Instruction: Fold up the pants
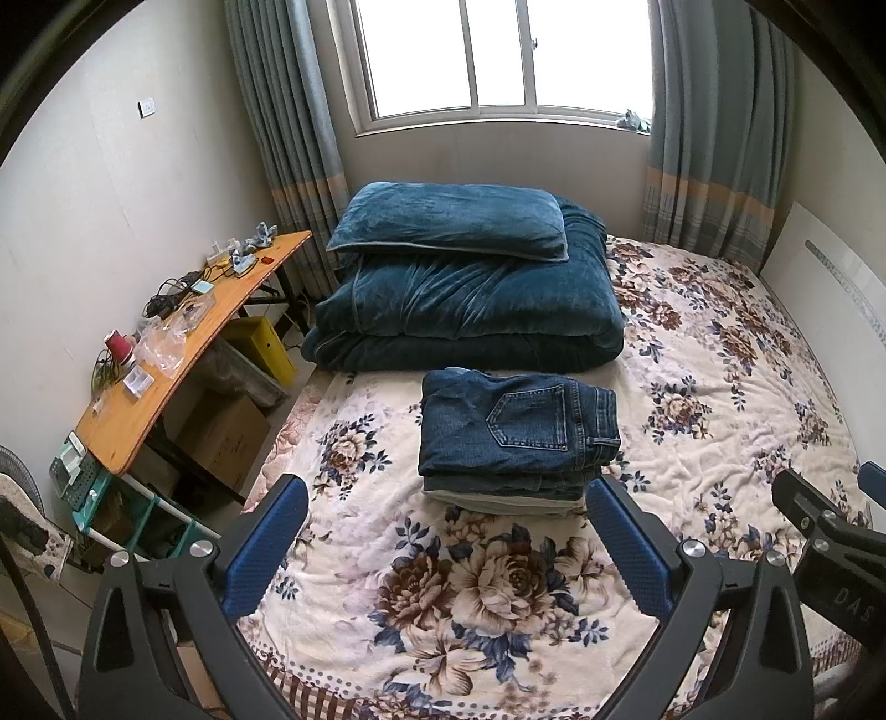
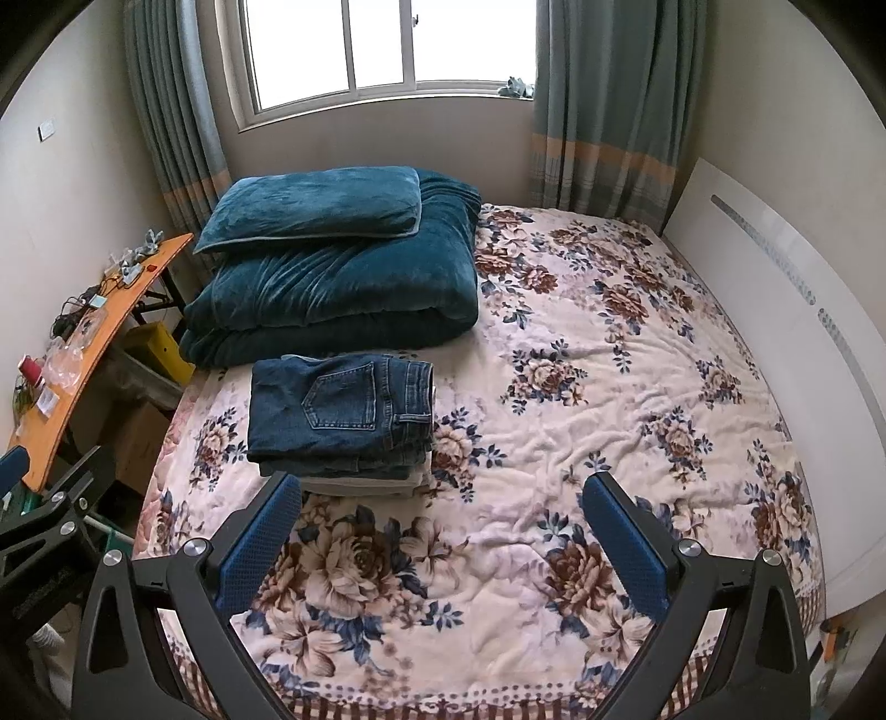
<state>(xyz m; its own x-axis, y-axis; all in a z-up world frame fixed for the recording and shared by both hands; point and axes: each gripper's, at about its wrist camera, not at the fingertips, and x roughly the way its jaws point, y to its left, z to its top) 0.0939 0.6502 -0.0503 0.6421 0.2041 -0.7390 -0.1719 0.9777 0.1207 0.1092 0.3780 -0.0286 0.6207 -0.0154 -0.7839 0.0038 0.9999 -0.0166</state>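
Hovering wide open over the near end of the bed, the left gripper (image 1: 446,545) has nothing between its blue pads (image 1: 264,545), and its fingers frame the folded jeans (image 1: 518,423) just ahead. The right gripper (image 2: 443,545) is spread just as wide and equally empty, held over bare floral blanket (image 2: 581,387), with the jeans off to its left, close to its left fingertip. Those jeans sit as the top layer of a small stack of folded garments, back pocket up, waistband turned to the right, on the left half of the bed just in front of the teal folded quilt (image 1: 470,310) and the pillow (image 1: 451,219) lying on it.

From the left wrist, the right gripper's black frame pokes in at the right edge, and the wooden desk (image 1: 166,365) shows its clutter, with cardboard boxes and a yellow box beneath it. From the right wrist, the white headboard panel (image 2: 775,288) runs the length of the right side, and the left gripper's frame peeks in at the left edge. Both tools are side by side, level, tilted down toward the blanket, pointing at the window (image 2: 387,44).
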